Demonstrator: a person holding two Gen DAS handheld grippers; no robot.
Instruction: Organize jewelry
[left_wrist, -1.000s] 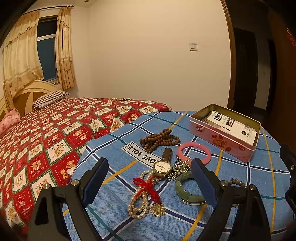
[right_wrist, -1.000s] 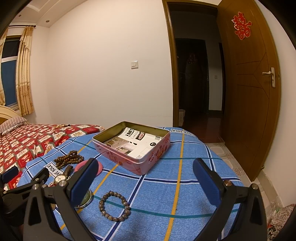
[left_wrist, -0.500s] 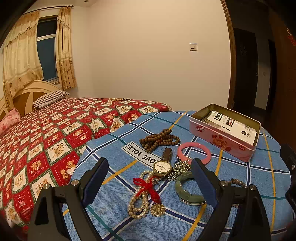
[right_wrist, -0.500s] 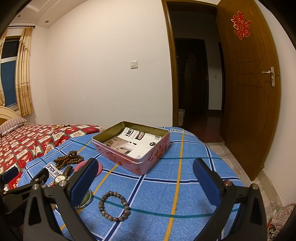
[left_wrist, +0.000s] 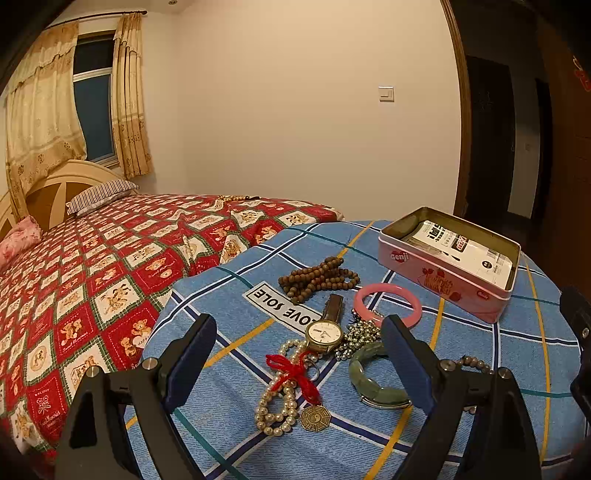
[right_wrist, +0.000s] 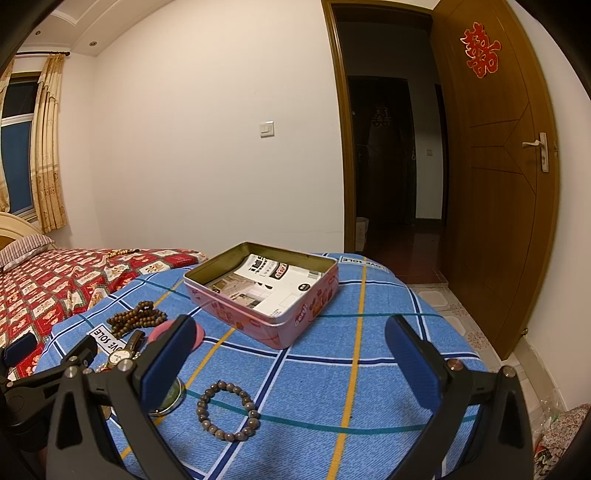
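Left gripper (left_wrist: 297, 345) held above the table (left_wrist: 229, 373), spread wide, nothing between its fingers; watch (left_wrist: 324, 330), pearls (left_wrist: 277, 391) and green bangle (left_wrist: 369, 380) lie under the gap. Right gripper (right_wrist: 291, 354) same: fully spread, empty, level over the near edge. Bead bracelet (right_wrist: 226, 411) sits just below it. Open tin (right_wrist: 273, 295) sits toward the far edge, papers inside. Wooden beads (left_wrist: 317, 278) and pink bangle (left_wrist: 388, 304) lie between pile and tin.

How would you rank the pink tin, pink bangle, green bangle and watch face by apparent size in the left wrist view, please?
1. Pink tin
2. Pink bangle and green bangle: look alike, and the green one lies nearer and partly hidden.
3. Watch face
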